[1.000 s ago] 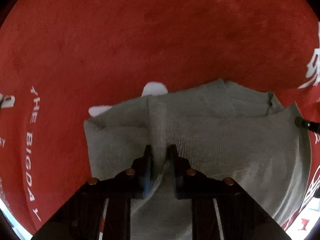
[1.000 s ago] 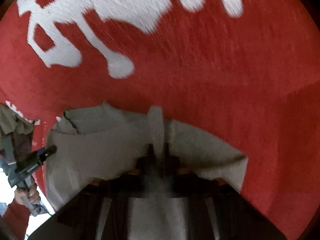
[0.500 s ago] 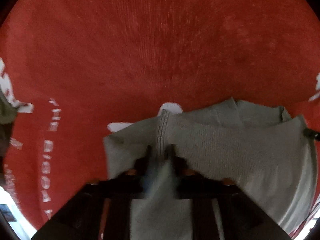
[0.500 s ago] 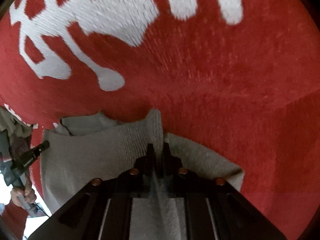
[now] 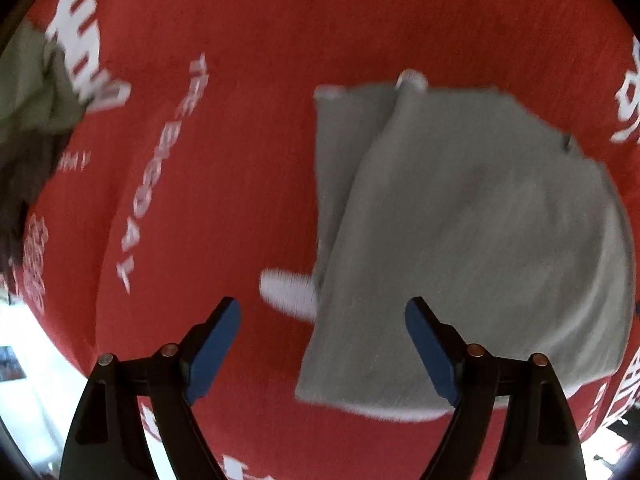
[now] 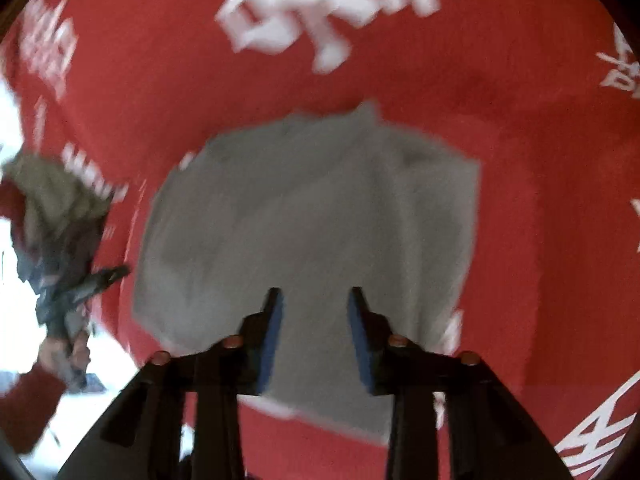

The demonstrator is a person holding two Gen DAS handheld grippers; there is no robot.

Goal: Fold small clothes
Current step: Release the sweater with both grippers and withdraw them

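Observation:
A folded grey knit garment lies flat on the red cloth with white lettering; it also shows in the right wrist view. My left gripper is open wide and empty, raised above the garment's near left edge. My right gripper is open and empty, raised above the garment's near edge. The left gripper and the hand that holds it show at the left of the right wrist view. Both views are motion-blurred.
A heap of olive and dark clothes lies at the left edge of the red cloth, also in the right wrist view. The cloth's edge and a bright floor lie at the lower left.
Both grippers let go of the grey garment, opened and pulled back and up. The garment now lies flat and folded on the red cloth.

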